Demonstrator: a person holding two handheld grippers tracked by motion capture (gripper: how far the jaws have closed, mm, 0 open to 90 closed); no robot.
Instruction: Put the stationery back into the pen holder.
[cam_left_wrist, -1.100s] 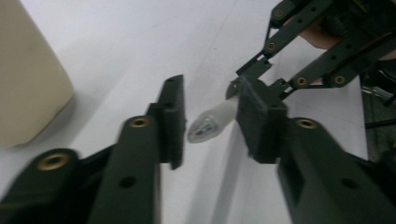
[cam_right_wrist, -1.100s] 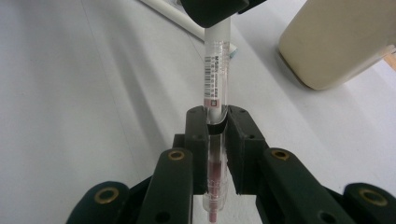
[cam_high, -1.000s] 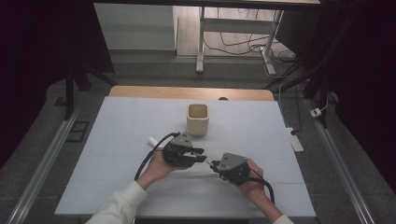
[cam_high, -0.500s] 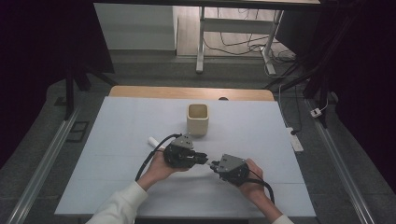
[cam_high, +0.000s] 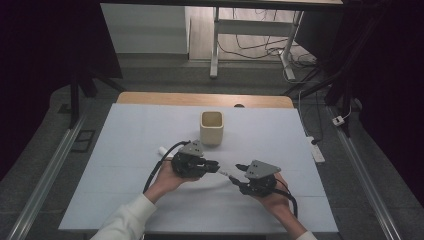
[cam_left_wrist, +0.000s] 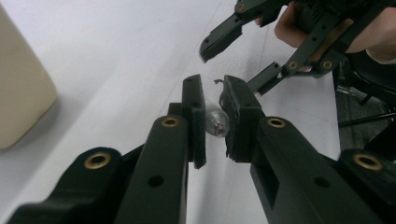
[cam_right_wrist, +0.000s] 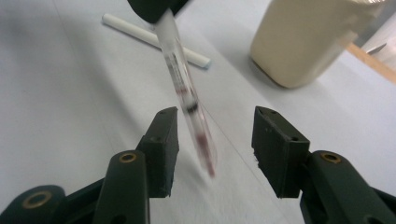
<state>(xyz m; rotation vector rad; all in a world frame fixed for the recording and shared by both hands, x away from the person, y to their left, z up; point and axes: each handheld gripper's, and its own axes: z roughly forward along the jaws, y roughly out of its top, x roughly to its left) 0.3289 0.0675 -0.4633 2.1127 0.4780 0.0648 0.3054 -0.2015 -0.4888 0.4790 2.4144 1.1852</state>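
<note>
Your left gripper (cam_high: 212, 164) is pinching a clear pen (cam_right_wrist: 187, 93) near one end, its jaws drawn narrow with the pads pressing on the round transparent barrel. Your right gripper (cam_high: 239, 176) is standing partly open; its jaws have just been opening, and the pen's free end is lying between them with a gap on each side, touching neither pad.

The high view is showing you both hands meeting near the middle of the tabletop (cam_high: 125, 125), a little toward its near edge, with the pen bridging the two grippers just above the surface. The left gripper view is looking end-on at the barrel (cam_left_wrist: 217, 123), a small glassy circle squeezed between the black pads, with the right gripper's linkage beyond. The right gripper view is giving you the pen lengthwise: a slim see-through tube with fine print, a dark band and a reddish tip, slightly blurred.

That view is also showing a white stick-shaped cap (cam_right_wrist: 154, 39) lying flat on the pale matte tabletop, and a cream, smooth, round-cornered cup (cam_high: 211, 127) standing upright toward the far edge, well apart from the pen.
</note>
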